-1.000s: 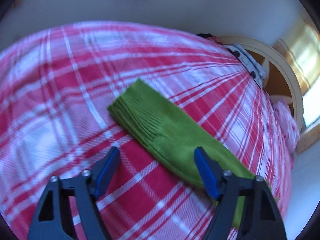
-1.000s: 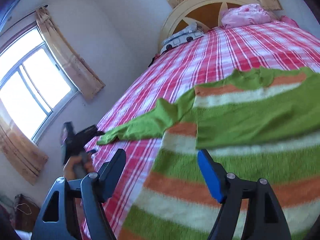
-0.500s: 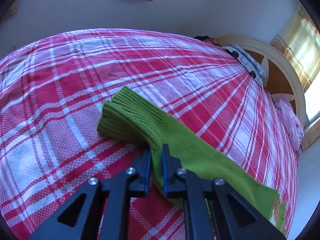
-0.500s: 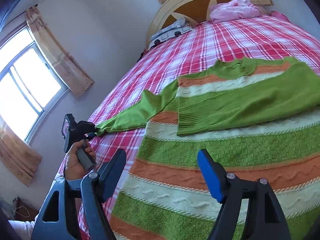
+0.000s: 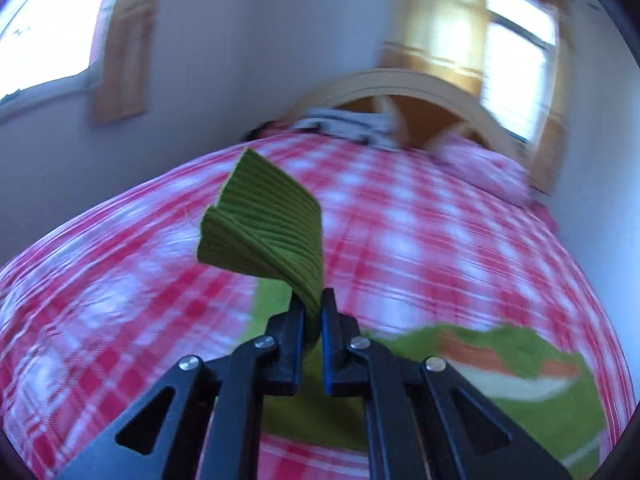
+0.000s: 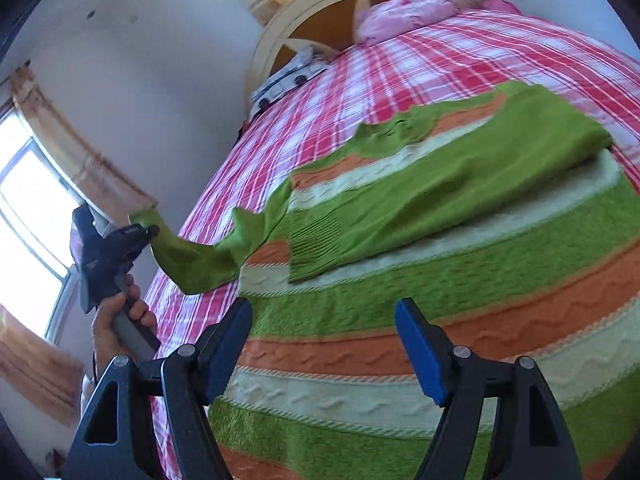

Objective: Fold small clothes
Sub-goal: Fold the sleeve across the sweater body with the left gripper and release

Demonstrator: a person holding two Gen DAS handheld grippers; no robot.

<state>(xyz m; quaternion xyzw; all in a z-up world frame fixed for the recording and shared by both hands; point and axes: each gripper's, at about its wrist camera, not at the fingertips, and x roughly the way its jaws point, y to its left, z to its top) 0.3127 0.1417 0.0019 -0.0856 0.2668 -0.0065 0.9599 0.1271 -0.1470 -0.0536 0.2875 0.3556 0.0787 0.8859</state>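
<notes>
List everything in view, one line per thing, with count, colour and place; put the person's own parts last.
sweater: one, green, orange and cream stripes, flat on the bed.
left sleeve: one, green, lifted off the bed.
other sleeve: one, green, folded across the sweater.
bedspread: one, red and white plaid, covering the bed.
headboard: one, cream and wood, far end.
pillow: one, pink, by the headboard.
grey bundle: one, by the headboard.
windows: two, curtained, tan.
left hand-held gripper: one, black, shut on the left sleeve.
right hand-held gripper: one, black, blue pads, open over the sweater.
hand: one, on the left handle.

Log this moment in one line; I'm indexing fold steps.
left gripper: shut on sleeve cuff, lifted | right gripper: open over striped sweater | other sleeve: folded across
</notes>
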